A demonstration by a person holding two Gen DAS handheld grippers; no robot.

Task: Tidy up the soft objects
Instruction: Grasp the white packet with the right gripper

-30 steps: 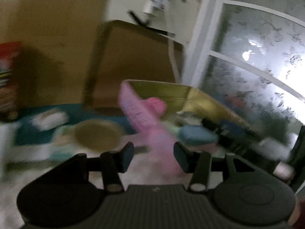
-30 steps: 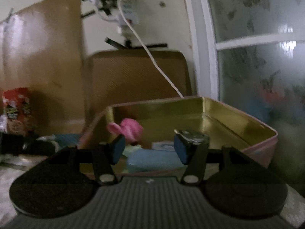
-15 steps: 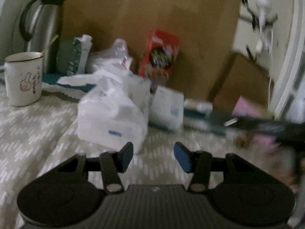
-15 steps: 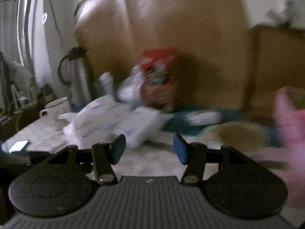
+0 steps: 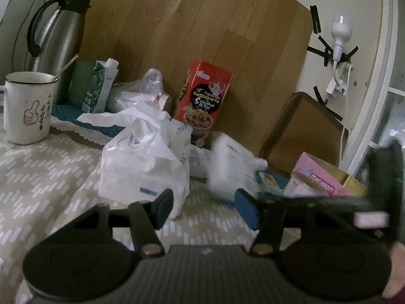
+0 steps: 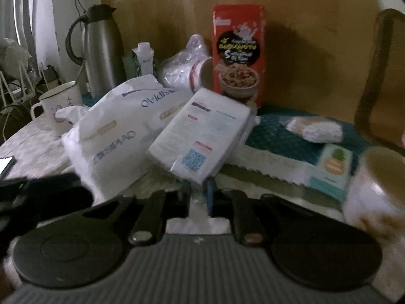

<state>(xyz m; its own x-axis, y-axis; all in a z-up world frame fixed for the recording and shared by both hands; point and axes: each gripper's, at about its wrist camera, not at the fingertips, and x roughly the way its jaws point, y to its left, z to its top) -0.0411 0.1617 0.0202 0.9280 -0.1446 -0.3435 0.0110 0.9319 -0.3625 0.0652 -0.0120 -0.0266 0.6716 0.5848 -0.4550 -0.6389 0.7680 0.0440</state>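
Tissue pack point(image 6: 201, 131) in right tool point(image 6: 198, 192); white bag point(image 6: 119, 126) beside reads "SIPIAO"

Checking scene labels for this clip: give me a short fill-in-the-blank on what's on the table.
1. Behind the tissue pack stands a ___ cereal box.
2. The steel flask has a ___ handle.
3. The mug bears a drawing of a ___ sign.

Missing words: red; black; thumbs-up
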